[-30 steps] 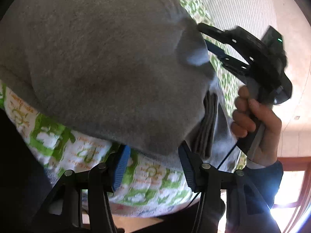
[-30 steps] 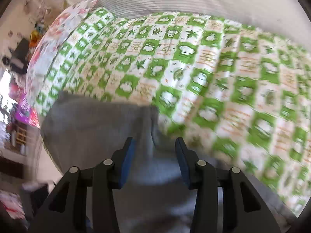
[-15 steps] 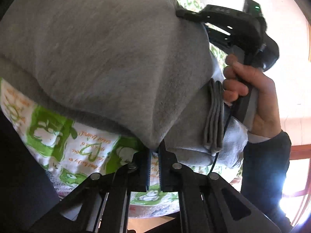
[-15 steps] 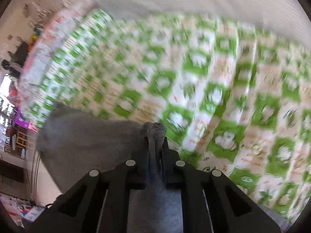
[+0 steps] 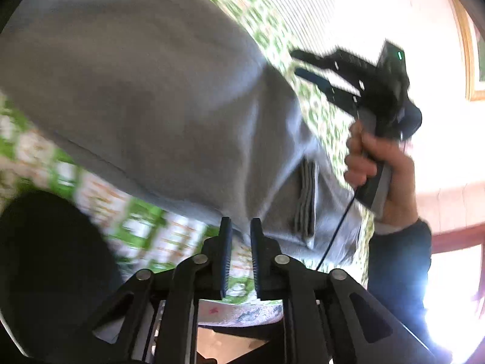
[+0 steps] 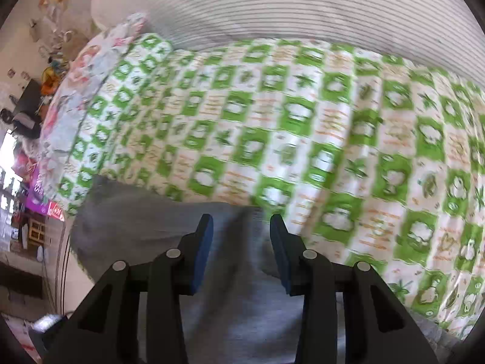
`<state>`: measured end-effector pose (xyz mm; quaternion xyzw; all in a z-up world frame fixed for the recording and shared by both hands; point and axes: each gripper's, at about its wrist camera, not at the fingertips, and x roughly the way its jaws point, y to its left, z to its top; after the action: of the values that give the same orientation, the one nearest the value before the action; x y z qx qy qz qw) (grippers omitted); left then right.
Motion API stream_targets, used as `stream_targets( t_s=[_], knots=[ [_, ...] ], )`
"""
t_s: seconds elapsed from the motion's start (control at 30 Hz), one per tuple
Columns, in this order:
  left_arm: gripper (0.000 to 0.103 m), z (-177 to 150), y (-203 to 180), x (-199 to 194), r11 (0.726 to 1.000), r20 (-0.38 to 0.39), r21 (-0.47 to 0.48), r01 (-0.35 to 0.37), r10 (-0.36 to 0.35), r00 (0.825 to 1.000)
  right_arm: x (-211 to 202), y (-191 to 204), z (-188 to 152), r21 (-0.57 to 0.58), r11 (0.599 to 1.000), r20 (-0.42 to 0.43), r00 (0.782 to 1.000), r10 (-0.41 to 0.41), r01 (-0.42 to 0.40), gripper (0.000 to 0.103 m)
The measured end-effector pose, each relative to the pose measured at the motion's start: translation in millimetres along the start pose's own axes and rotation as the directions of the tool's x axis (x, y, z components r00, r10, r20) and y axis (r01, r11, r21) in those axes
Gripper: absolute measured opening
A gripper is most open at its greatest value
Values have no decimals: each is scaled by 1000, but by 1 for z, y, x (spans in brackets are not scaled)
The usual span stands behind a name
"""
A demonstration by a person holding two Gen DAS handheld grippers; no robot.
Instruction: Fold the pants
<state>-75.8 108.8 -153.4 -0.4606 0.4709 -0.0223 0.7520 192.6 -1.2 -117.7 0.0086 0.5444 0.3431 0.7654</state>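
Note:
The grey pants lie folded on a bed with a green and white patterned sheet. In the left wrist view my left gripper has its jaws nearly together, a narrow gap between them, at the near edge of the pants; no cloth shows between the pads. The right gripper shows there too, held in a hand, its fingers apart above the far edge. In the right wrist view my right gripper is open, the grey pants lying below and between its fingers.
A floral pillow lies at the bed's left end, a white striped cover beyond it. A cluttered room shows at the left. A dark rounded shape fills the left wrist view's lower left. A bright window is at right.
My right gripper was shut on a fold of the pants half a second ago and has now opened and let it go. My left gripper's jaws have parted slightly and drawn back from the cloth.

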Motion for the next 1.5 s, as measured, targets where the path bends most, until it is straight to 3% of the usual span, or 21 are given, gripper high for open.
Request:
stream_targets(
  t_s=[0.17, 0.27, 0.33, 0.37, 0.5, 0.77, 0.97, 1.2, 1.5],
  knots=[
    [15, 8, 41, -37, 993, 102, -114, -10, 22, 995, 10, 46, 6, -92, 994, -27, 998, 64, -67, 41],
    [28, 10, 67, -54, 980, 152, -197, -13, 44, 987, 24, 83, 8, -169, 980, -56, 994, 95, -103, 43],
    [43, 10, 79, -60, 971, 179, -238, -10, 54, 982, 31, 101, 9, -203, 971, -76, 991, 111, -125, 45],
    [45, 11, 89, -64, 964, 196, -266, -16, 70, 978, 36, 112, 11, -224, 965, -87, 989, 118, -135, 46],
    [45, 20, 113, -72, 948, 232, -318, -13, 91, 968, 53, 150, 16, -290, 942, -121, 983, 140, -170, 53],
    [48, 41, 133, -69, 925, 272, -380, -4, 116, 955, 97, 208, 30, -363, 906, -185, 970, 158, -217, 56],
    [52, 67, 153, -93, 919, 293, -395, 4, 122, 948, 137, 240, 37, -374, 890, -231, 956, 183, -261, 56],
    [60, 82, 154, -94, 918, 313, -397, 21, 114, 943, 161, 261, 41, -409, 874, -259, 951, 166, -264, 56],
    [60, 96, 165, -94, 908, 335, -415, 55, 96, 937, 189, 284, 45, -445, 864, -282, 952, 116, -237, 56]
  ],
)
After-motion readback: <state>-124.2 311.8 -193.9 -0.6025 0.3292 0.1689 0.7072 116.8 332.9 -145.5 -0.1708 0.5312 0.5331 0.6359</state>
